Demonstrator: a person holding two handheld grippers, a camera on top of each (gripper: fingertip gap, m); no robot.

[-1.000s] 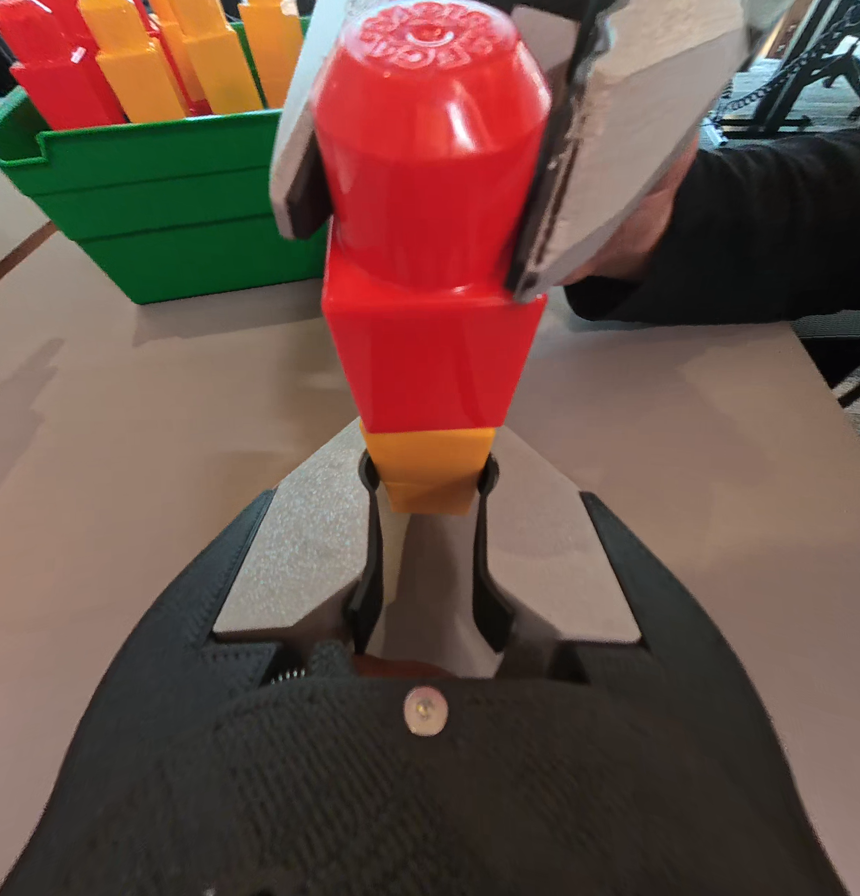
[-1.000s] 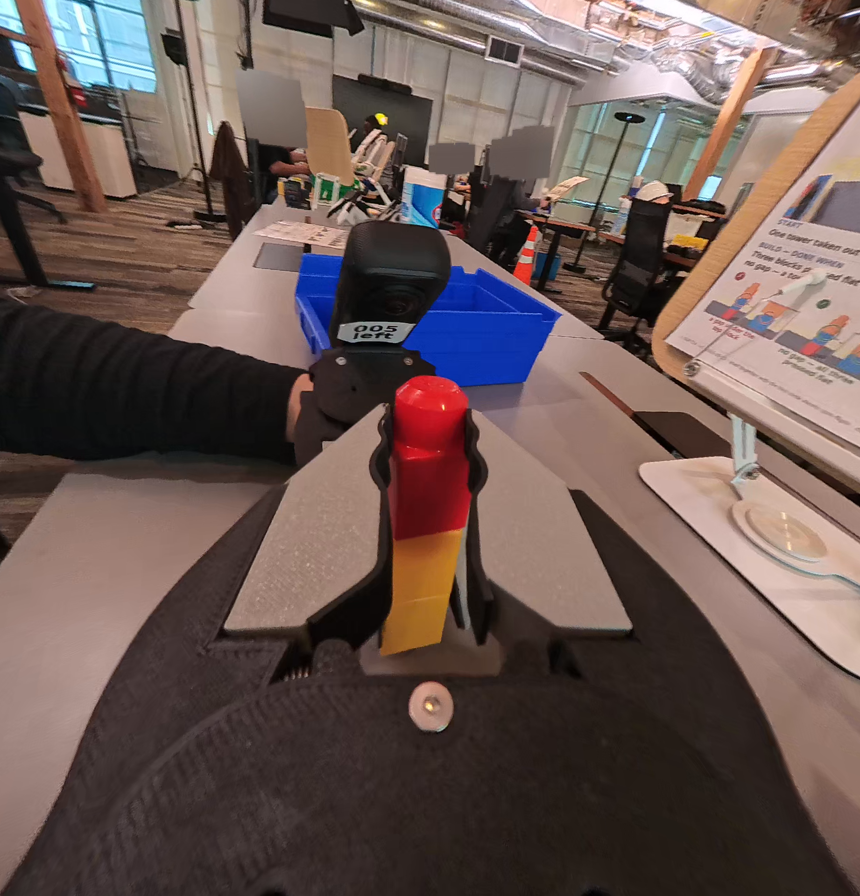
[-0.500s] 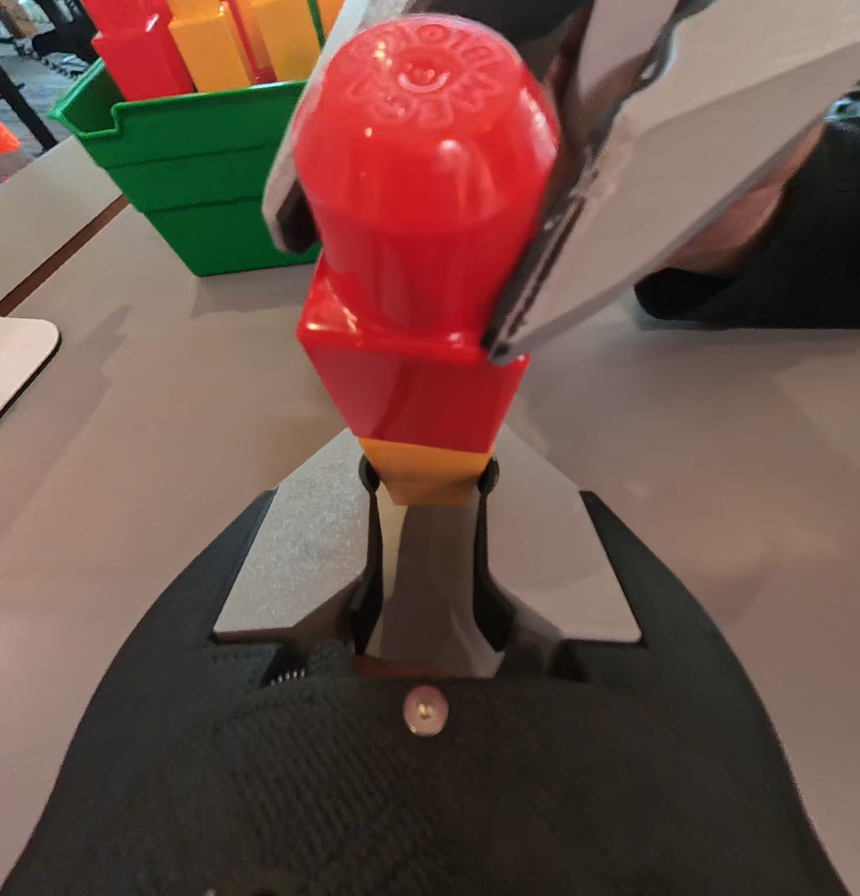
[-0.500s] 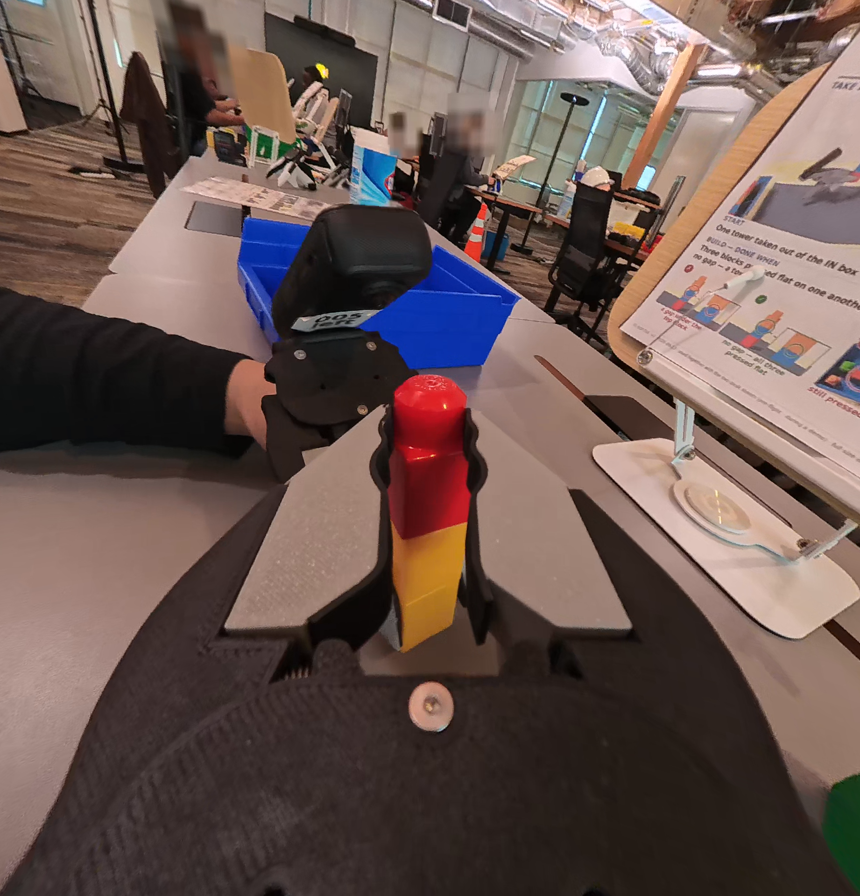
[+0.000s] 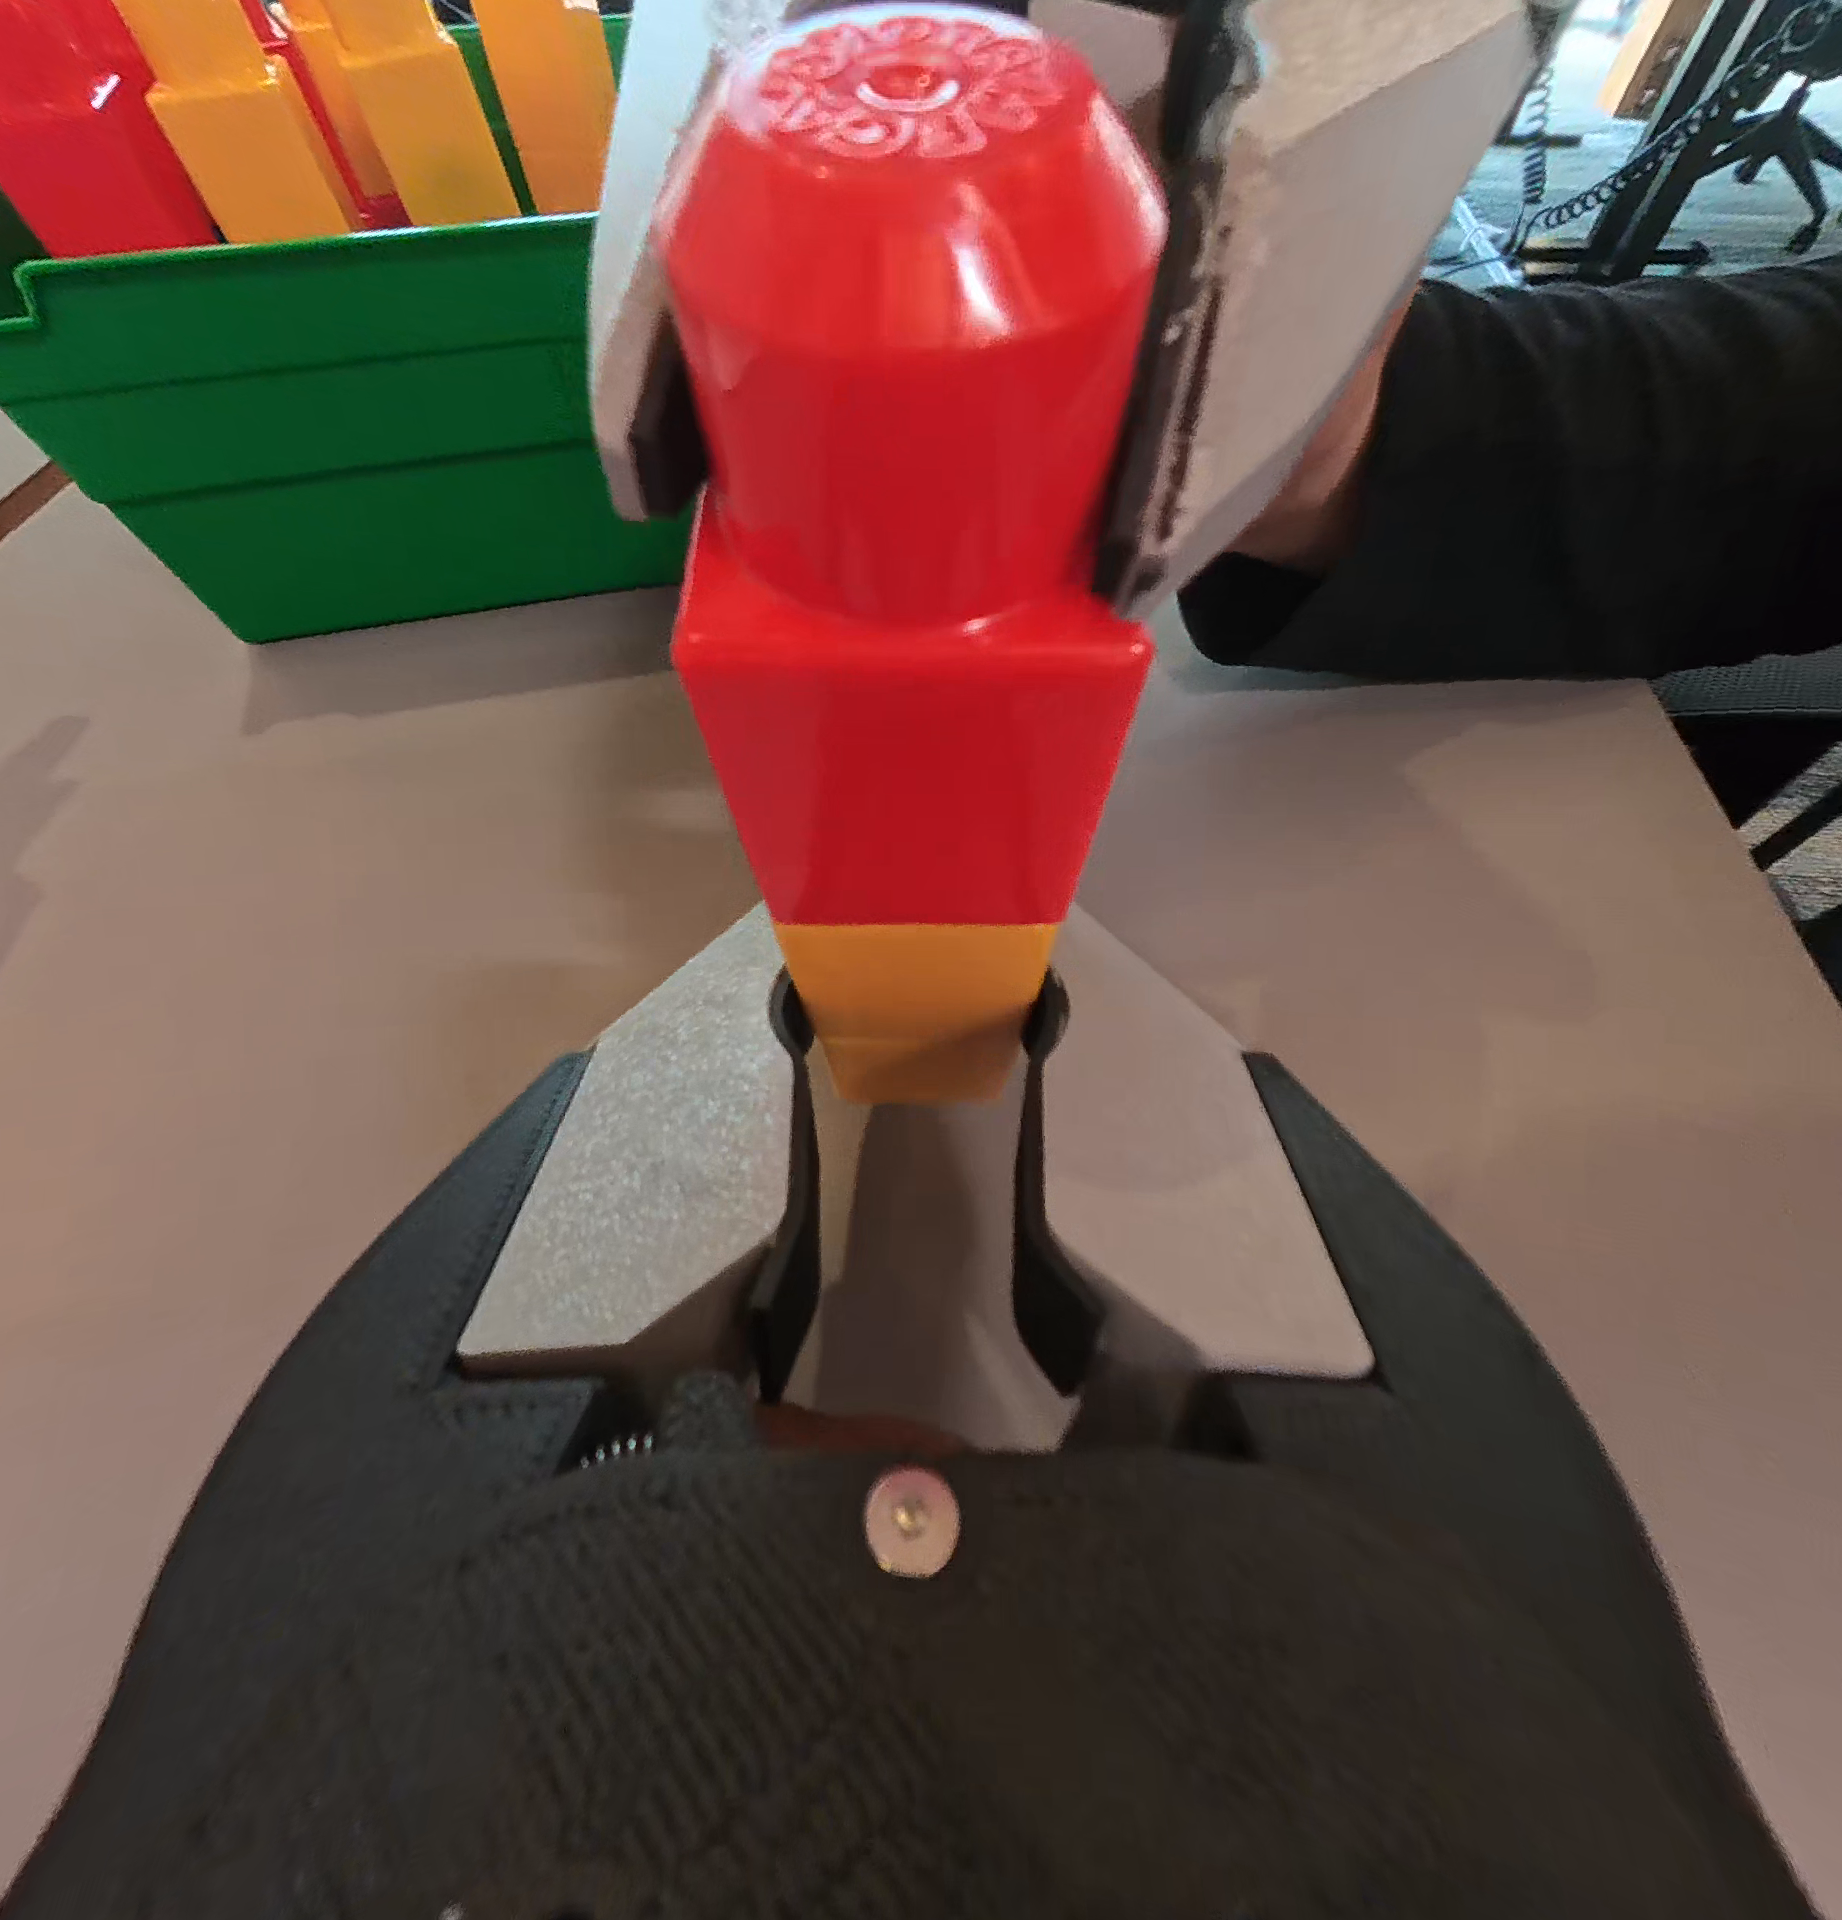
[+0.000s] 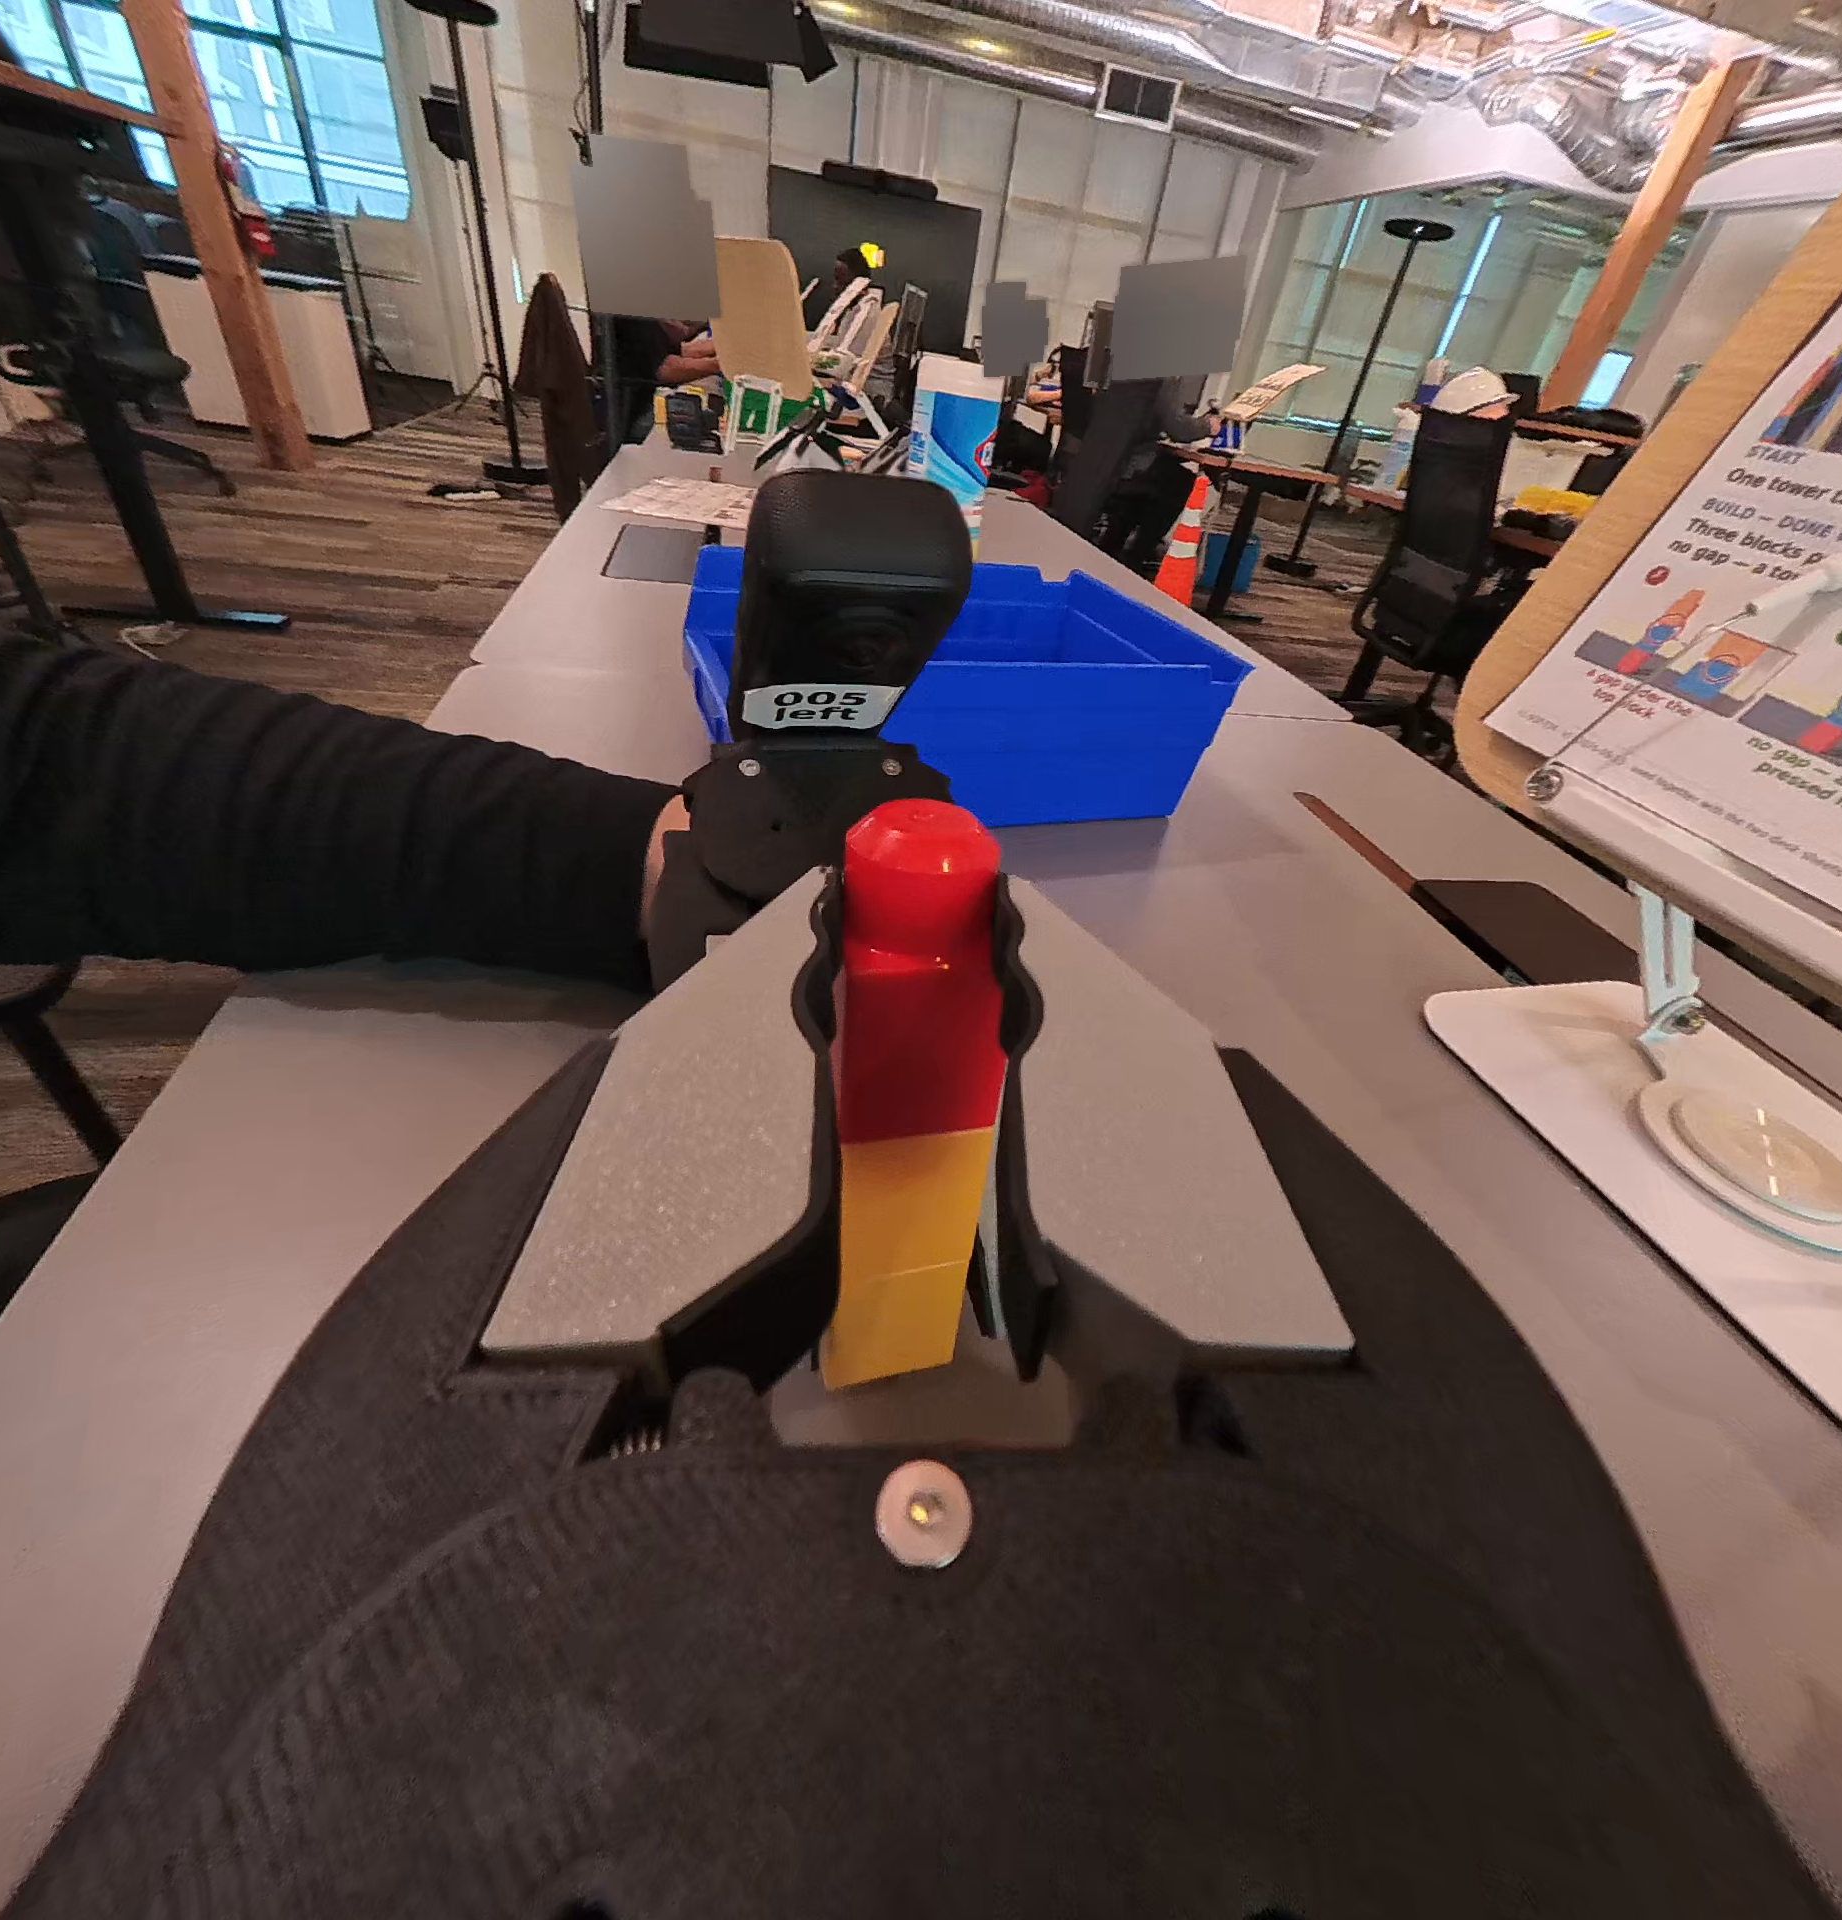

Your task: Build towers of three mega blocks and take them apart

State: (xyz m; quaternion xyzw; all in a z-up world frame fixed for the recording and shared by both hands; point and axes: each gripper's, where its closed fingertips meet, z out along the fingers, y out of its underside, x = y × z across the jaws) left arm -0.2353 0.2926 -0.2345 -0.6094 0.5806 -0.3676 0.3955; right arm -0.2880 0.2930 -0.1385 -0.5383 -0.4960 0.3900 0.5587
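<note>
Fingers on both sides are clamped on one tower, held in the air above the grey counter (image 5: 273, 935) between the two tools. My left gripper (image 5: 917, 1023) pinches the orange block (image 5: 912, 977) at the tower's base with its fingers narrow around it; my right gripper (image 6: 912, 935) grips the red block (image 6: 917, 1049) high up, near its round stud. Only red over orange shows in the left view; the right view shows a seam in the orange, so there may be two orange blocks.

I judge this to be a separation. To do it well I would keep the left grip steady and tilt the red block off rather than pull straight, since the glossy moulded plastic is slick and the stud fit is tight. Squared bodies give the pads flat faces; the rounded stud does not.

Far left, a green bin (image 5: 304, 416) holds more red and orange towers; a blue bin (image 6: 1052, 707) sits beyond.
</note>
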